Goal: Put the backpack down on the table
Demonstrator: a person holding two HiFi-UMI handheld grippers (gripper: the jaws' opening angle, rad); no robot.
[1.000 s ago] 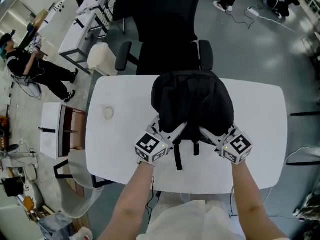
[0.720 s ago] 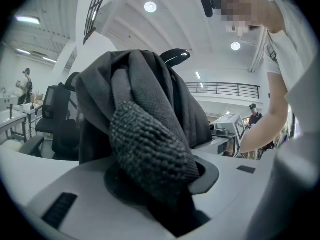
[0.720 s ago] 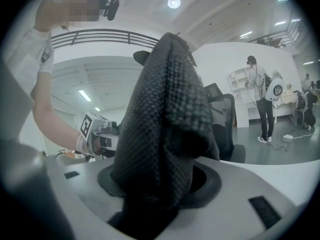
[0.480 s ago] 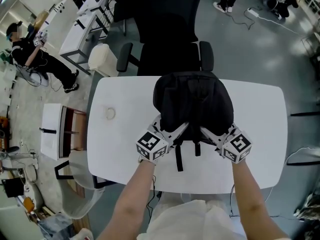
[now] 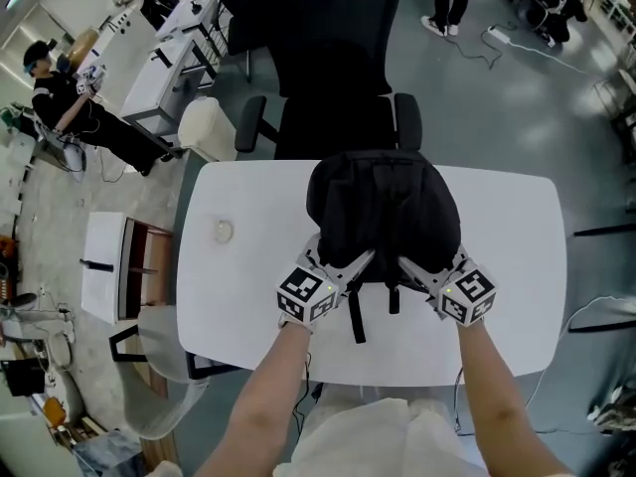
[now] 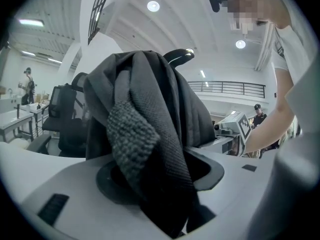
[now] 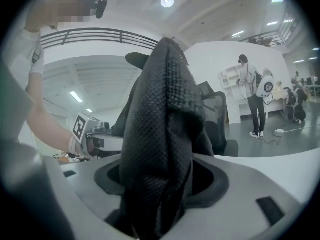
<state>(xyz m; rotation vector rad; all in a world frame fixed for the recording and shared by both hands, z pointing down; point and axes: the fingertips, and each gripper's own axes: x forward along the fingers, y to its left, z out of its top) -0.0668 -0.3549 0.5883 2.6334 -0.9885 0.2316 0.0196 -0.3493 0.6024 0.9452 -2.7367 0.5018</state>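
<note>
The backpack (image 5: 383, 207) sits upright on the white counter (image 5: 248, 286). Its bulk is just beyond the fingertips of both grippers, and its far side faces the office chair (image 5: 333, 78) past the counter's edge. The left gripper (image 5: 356, 262) and the right gripper (image 5: 409, 264) come at its near side from either flank, each with a fold of the bag between its fingers. Holding two points apart like this would keep a limp bag level while it is set down. Both pairs of fingers are opening and stand fairly wide, with the cloth lying between them rather than pinched. I read this as the release, with the counter bearing the weight. The head view alone shows the bag's footing and a loose strap (image 5: 354, 316) trailing back between the two grippers. Only the gripper views show what lies between the fingers: a coarse knitted fold (image 6: 132, 139) on the left and a finer black mesh (image 7: 160, 134) on the right.
</note>
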